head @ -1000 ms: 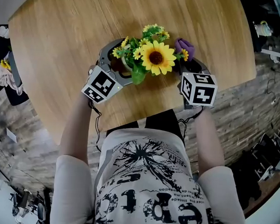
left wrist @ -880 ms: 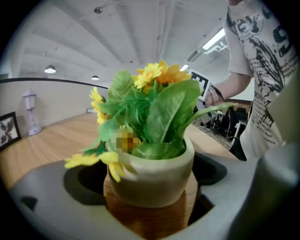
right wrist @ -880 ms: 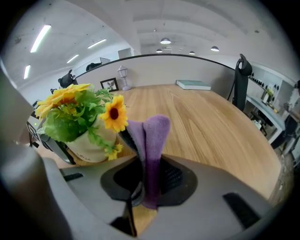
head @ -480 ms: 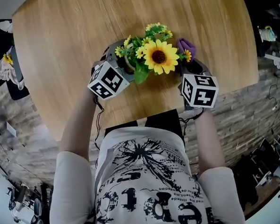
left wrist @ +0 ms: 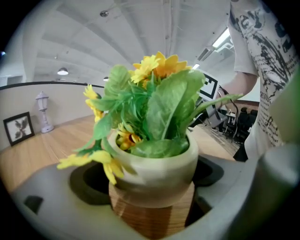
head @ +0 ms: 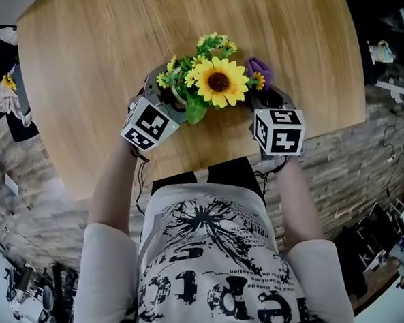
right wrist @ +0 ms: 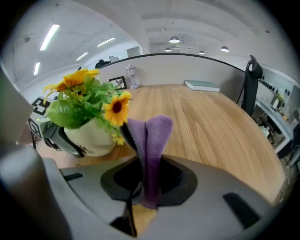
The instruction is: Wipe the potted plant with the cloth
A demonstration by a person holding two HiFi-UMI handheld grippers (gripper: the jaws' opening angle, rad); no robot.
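Purple cloth (right wrist: 150, 150) stood pinched upright in the clenched right tongs (right wrist: 146, 190), just beside the flowers. Left tongs (head: 165, 92) (jaws having just been closing) grasped the cream pot of the potted plant (left wrist: 154, 171), which stood on the wooden desk (head: 93, 41).

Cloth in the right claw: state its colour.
Purple; the cloth shows best in the right gripper view.
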